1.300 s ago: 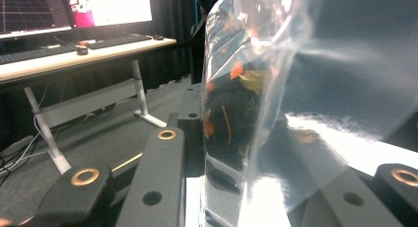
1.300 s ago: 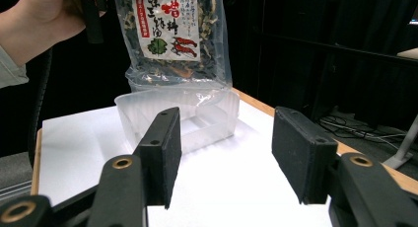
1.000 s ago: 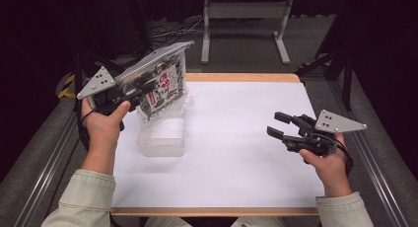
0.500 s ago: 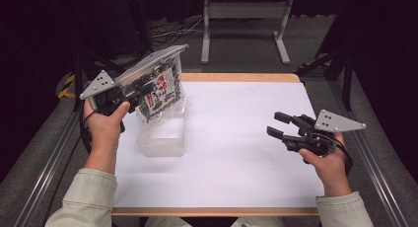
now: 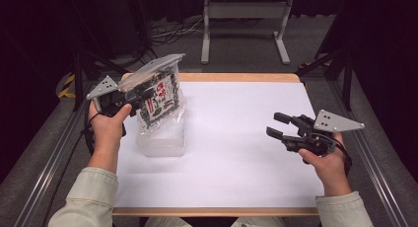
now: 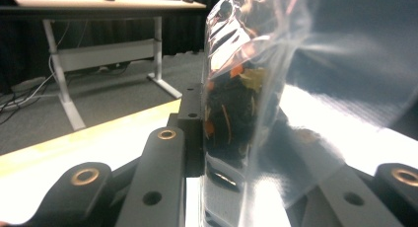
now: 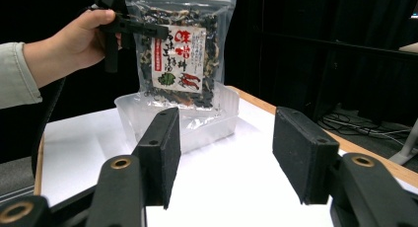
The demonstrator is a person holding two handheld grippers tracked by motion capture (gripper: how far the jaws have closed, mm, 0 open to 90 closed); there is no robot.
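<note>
With my left gripper (image 5: 129, 96) clamped on the upper edge of the clear snack bag (image 5: 158, 96), I hold the bag upright above the clear plastic tray (image 5: 162, 140) at the left side of the white table (image 5: 236, 138). Seen from the right gripper view, the bag's bottom hangs right at the tray's rim, and I cannot tell whether it touches the tray floor. So the pickup is done, and I judge the placing as roughly half finished: the bag has yet to be lowered fully into the tray and let go. My right gripper (image 5: 276, 126) hovers well apart over the right side of the table, its jaws spread with nothing between them, taking no part for now.
</note>
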